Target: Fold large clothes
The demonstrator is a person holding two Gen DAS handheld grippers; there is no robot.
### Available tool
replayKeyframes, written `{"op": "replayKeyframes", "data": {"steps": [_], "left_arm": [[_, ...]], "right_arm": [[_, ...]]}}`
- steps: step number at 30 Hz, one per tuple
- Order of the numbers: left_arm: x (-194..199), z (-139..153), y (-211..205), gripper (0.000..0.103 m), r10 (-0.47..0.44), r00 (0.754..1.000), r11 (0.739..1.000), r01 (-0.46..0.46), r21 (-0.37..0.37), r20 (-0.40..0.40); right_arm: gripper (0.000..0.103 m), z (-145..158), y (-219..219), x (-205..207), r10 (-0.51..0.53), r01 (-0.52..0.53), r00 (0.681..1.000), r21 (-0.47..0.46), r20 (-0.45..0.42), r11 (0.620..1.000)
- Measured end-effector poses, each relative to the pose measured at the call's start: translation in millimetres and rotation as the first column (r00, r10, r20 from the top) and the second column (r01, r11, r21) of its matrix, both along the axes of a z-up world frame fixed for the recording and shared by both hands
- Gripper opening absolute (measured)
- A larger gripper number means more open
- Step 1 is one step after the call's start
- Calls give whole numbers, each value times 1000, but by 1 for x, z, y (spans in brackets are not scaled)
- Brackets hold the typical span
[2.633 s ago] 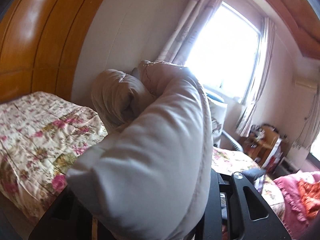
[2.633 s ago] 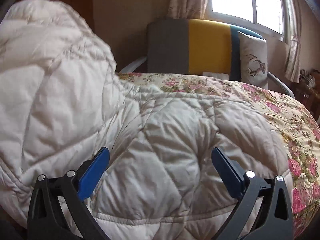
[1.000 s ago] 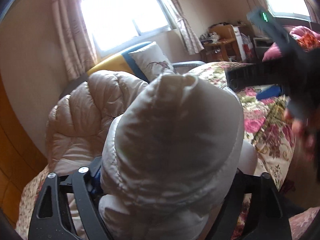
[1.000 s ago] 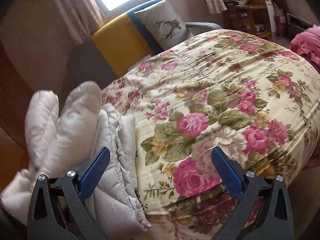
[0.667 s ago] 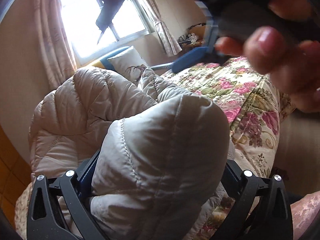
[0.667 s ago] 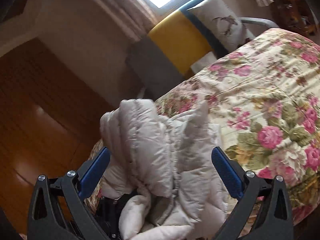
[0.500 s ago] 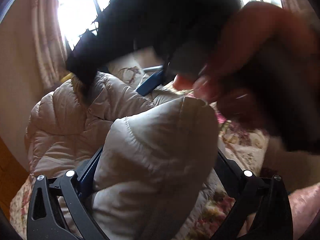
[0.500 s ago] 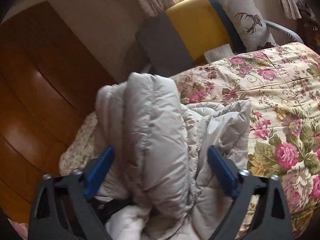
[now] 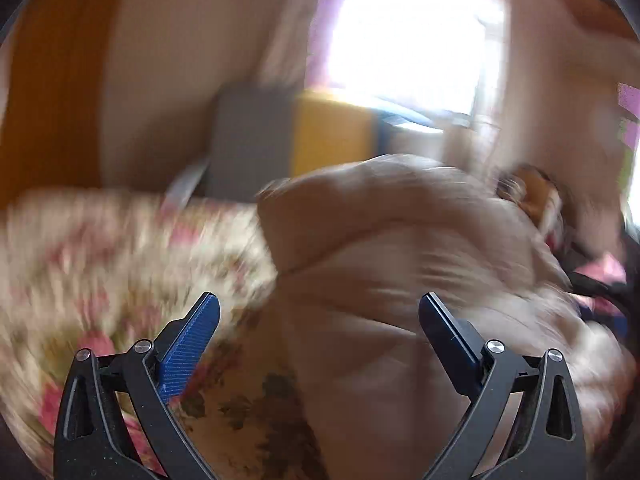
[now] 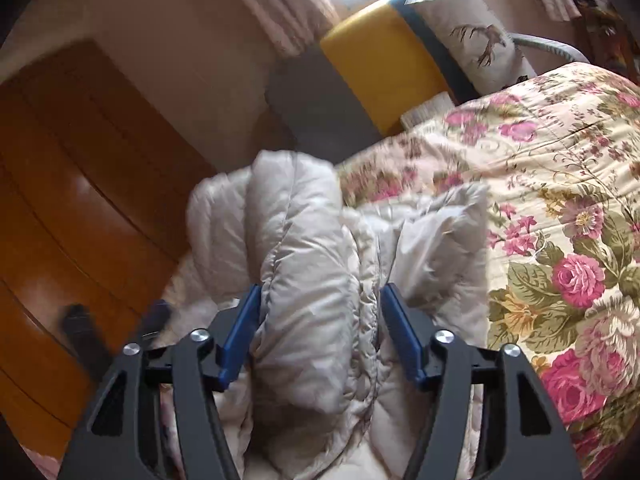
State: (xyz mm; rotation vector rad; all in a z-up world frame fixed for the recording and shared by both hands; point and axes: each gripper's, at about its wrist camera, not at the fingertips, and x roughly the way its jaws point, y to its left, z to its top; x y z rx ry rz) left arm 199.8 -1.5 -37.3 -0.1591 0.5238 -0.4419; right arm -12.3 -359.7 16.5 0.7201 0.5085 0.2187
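Note:
A pale beige quilted down jacket [image 10: 312, 240] lies bunched on the floral bedspread [image 10: 560, 200]. My right gripper [image 10: 320, 304] has a thick rolled fold of it between its blue pads. Both pads touch the fabric while the jaws are opening. In the blurred left wrist view the jacket [image 9: 400, 260] is a mound ahead and to the right. My left gripper [image 9: 320, 312] stands wide open short of it, with nothing pressed between its fingers. A dark blurred shape [image 10: 80, 328] at the lower left of the right wrist view cannot be made out.
A grey and yellow chair [image 10: 380, 68] with a deer-print cushion [image 10: 480, 40] stands behind the bed under the window. Orange wooden panelling [image 10: 60, 180] is on the left. The bedspread [image 9: 100, 248] stretches to the left of the jacket.
My left gripper let go of the jacket roll and swung away fast, so its view is blurred. My right gripper came in over the roll and closed around it.

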Motion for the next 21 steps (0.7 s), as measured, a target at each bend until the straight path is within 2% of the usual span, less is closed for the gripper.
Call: {"op": "replayKeyframes", "data": {"steps": [1, 3, 5, 6, 8, 9, 11, 12, 13, 14, 16, 17, 18, 20, 21], "left_arm": [[11, -7, 13, 98, 20, 998, 996, -25, -83, -55], [23, -18, 26, 99, 14, 992, 980, -38, -195, -123], [20, -22, 14, 98, -5, 994, 978, -18, -209, -108], [15, -22, 15, 99, -29, 996, 978, 12, -209, -80], [17, -23, 10, 99, -63, 997, 980, 54, -193, -40], [13, -26, 4, 99, -71, 997, 979, 65, -192, -25], [15, -30, 3, 98, -85, 996, 973, 78, -216, -21], [16, -31, 5, 98, -88, 996, 968, 79, -239, -28], [15, -31, 9, 98, -80, 996, 964, 69, -257, -31], [13, -31, 18, 98, -58, 998, 960, 47, -276, -32], [12, -32, 33, 98, -18, 999, 952, 4, -306, -42], [11, -32, 40, 98, 0, 999, 946, -17, -325, -50], [13, -33, 47, 98, 14, 998, 936, -34, -350, -60], [15, -31, 48, 98, 19, 998, 926, -41, -376, -63], [15, -27, 44, 98, 12, 998, 924, -32, -382, -55]], "right_arm": [[76, 1, -9, -10, -50, 50, 999, 22, 14, 999], [75, -2, -28, -23, -128, 129, 992, 49, -7, 990], [67, -13, -39, -21, -136, 140, 989, 68, -66, 988], [59, -22, -42, -16, -123, 133, 987, 89, -106, 987], [53, -40, -37, 3, -23, 50, 989, 186, -144, 981], [46, -49, -31, 15, 38, -1, 988, 243, -148, 970], [45, -59, -8, 41, 161, -110, 977, 311, -141, 944], [44, -63, 4, 54, 189, -137, 973, 327, -134, 935], [39, -65, 12, 66, 215, -161, 969, 359, -117, 919], [38, -67, 19, 77, 261, -208, 963, 419, -72, 884], [34, -68, 35, 96, 352, -327, 934, 538, 59, 777], [33, -67, 44, 104, 383, -371, 919, 553, 99, 746], [33, -67, 51, 111, 410, -395, 907, 542, 98, 742], [30, -79, 63, 126, 452, -379, 891, 475, -45, 794], [26, -87, 64, 129, 452, -363, 887, 464, -93, 808]]}}
